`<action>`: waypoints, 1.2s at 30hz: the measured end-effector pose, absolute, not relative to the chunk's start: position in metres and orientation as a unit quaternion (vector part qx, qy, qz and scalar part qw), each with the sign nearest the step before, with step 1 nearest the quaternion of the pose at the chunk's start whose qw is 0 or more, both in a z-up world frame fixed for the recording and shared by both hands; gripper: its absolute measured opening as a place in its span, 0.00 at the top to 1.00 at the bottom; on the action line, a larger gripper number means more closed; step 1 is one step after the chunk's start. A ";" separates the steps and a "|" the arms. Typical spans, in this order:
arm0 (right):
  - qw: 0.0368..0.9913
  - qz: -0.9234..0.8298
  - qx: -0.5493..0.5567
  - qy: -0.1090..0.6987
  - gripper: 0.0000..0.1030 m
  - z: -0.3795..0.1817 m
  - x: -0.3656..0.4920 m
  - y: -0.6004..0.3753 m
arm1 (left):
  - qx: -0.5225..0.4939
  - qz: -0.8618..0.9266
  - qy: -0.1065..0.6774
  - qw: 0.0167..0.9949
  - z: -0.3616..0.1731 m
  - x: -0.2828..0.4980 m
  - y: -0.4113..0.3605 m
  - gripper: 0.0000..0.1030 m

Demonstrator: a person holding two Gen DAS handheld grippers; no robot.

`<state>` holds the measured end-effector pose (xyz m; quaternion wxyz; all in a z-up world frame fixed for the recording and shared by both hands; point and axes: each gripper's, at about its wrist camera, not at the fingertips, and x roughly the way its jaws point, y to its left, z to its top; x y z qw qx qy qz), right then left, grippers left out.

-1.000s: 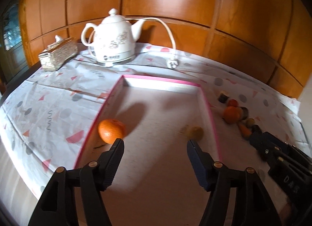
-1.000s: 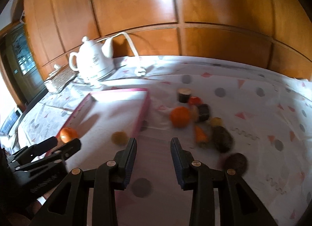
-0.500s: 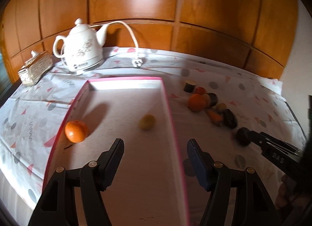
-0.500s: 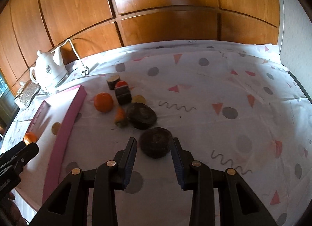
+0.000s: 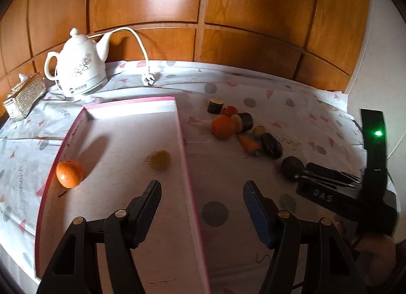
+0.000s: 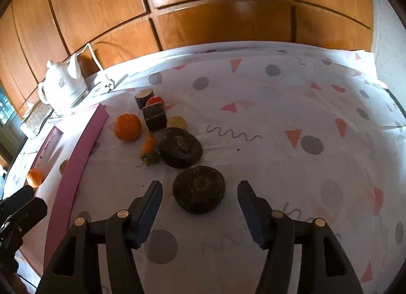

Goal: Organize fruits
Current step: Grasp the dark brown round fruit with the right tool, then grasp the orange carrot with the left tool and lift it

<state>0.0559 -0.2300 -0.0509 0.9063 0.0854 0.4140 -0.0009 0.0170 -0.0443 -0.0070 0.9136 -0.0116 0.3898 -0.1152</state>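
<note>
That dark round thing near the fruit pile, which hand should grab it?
Probably the right gripper: its just-opened jaws straddle the dark round piece. The left gripper hovers over the pink tray's edge.

Two wrist fisheyes, both angled down at one table from its near edge.

Left wrist view is taken from behind the left gripper [image 5: 201, 202], low and close over the pink-rimmed tray [image 5: 180, 126], faced toward the wood-panelled wall [image 5: 228, 2]; the right gripper [image 5: 308, 169] is caught at its right edge. Right wrist view is taken from behind the right gripper [image 6: 200, 204], further right, close over the dark round fruit [image 6: 198, 192]; the left gripper [image 6: 17, 207] is caught at its lower left. The tray, fruit cluster [image 5: 236, 126], white teapot [image 5: 78, 70] and patterned tablecloth [image 6: 291, 106] are shared by both views.
</note>
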 end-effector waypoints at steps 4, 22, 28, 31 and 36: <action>0.900 0.009 0.053 0.433 0.48 -0.057 0.064 -0.224 | -0.015 -0.123 0.394 0.911 -0.006 0.022 -0.050 0.34; 0.914 -0.071 0.033 0.398 0.55 -0.063 0.052 -0.263 | -0.028 -0.138 0.446 0.884 -0.024 0.068 -0.096 0.57; 0.916 -0.074 0.052 0.392 0.55 -0.065 0.050 -0.270 | -0.040 -0.126 0.462 0.877 -0.030 0.094 -0.109 0.60; 0.917 -0.070 0.060 0.387 0.55 -0.066 0.049 -0.272 | -0.043 -0.121 0.467 0.875 -0.033 0.104 -0.116 0.61; 0.919 -0.067 0.069 0.383 0.55 -0.066 0.047 -0.273 | -0.058 -0.126 0.482 0.865 -0.040 0.119 -0.126 0.62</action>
